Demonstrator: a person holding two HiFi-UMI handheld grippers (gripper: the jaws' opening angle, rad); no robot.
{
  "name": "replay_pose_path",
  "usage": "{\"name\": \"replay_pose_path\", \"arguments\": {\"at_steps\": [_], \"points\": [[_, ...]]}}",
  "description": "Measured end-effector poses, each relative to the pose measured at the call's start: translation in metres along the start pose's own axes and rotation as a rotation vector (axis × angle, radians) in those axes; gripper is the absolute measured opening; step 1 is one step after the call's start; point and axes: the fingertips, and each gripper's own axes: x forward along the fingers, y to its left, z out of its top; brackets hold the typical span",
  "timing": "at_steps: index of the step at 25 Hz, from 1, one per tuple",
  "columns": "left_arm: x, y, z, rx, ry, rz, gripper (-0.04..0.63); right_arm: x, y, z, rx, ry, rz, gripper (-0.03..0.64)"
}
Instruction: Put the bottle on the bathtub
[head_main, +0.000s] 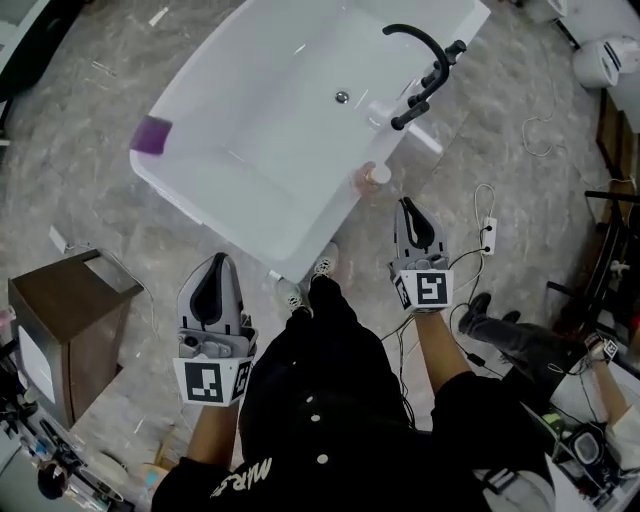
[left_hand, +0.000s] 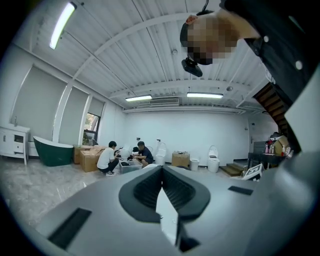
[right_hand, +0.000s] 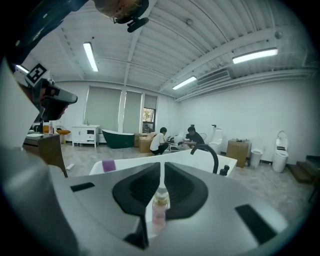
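Here the bottle (head_main: 375, 176) stands upright on the flat rim of the bathtub (head_main: 200, 190), at the near edge and close to the foot of the tap (head_main: 425, 60). It is a small clear bottle with pinkish liquid in it and a pale round cap. The tub is a smooth, glossy white oval with a round metal drain (head_main: 342, 97) in its bare bottom. The tap is matt black, a thin tube bent into a hook over the basin. A soft-looking purple block (head_main: 152, 134) sits on the far left curve of the rim, well apart from the bottle.

The right gripper (head_main: 408, 207) hangs just beside the bottle on the near side, its tips a little short of it and not touching. In the right gripper view its two dark ribbed pads (right_hand: 182, 187) are drawn nearly together, with only a narrow slit between them. The bottle (right_hand: 160, 202) shows through that slit, beyond the jaws, not pinched by them. The purple block (right_hand: 108, 165) and the tap (right_hand: 207, 152) rise behind.

The left gripper (head_main: 217, 260) is held over the floor (head_main: 90, 120), which is grey veined stone, well to the left of the bottle. In the left gripper view its jaws meet at the tip (left_hand: 161, 170) with nothing between them. A dark brown boxy cabinet (head_main: 60, 320) stands at the left.
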Motion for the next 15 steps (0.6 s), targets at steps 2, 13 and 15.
{"name": "replay_pose_path", "arguments": {"at_steps": [2,13,15], "points": [[-0.005,0.003,0.002,-0.003,0.026,0.009,0.011,-0.008,0.0,0.021,0.004,-0.008,-0.018,-0.002],[-0.03,0.006,0.058,0.037,-0.059,0.001,0.011,-0.061,0.018,0.153,-0.02,-0.174,0.03,-0.011],[-0.033,0.006,0.068,0.046,-0.086,0.001,0.011,-0.069,0.016,0.171,-0.012,-0.201,0.018,-0.011]]}}
